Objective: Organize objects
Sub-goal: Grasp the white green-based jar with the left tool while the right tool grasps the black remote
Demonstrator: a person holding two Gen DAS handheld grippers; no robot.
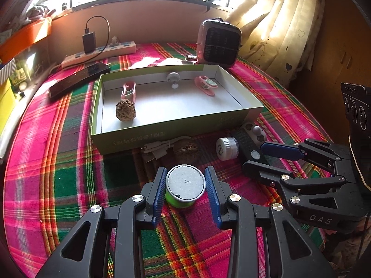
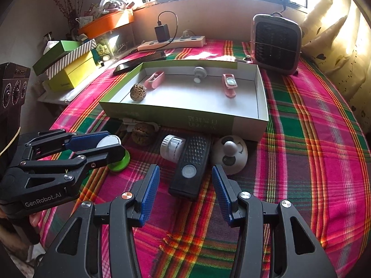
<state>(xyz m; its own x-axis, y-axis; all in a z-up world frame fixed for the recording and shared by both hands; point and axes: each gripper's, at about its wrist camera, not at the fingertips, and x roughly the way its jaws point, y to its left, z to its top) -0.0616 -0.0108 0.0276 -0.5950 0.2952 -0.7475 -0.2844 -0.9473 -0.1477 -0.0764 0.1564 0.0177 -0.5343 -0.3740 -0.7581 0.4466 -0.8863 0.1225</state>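
Observation:
A green spool with a grey top point(image 1: 185, 184) stands on the plaid cloth between the fingers of my left gripper point(image 1: 186, 192); the jaws are open around it with small gaps. It also shows in the right wrist view point(image 2: 119, 159). My right gripper point(image 2: 186, 191) is open around the near end of a black remote-like device point(image 2: 191, 164), not touching. An open green box point(image 1: 162, 129) holds a walnut point(image 1: 125, 110), two pink clips point(image 1: 128, 90) point(image 1: 206, 84) and a white knob point(image 1: 172, 78).
In front of the box lie a white cylinder point(image 2: 172, 147), a white round disc with a knob point(image 2: 229, 154), a second walnut point(image 2: 142, 134) and a white cable point(image 1: 160, 148). Behind stand a small heater point(image 1: 218, 42), a power strip point(image 1: 99, 52) and a black phone point(image 1: 78, 78).

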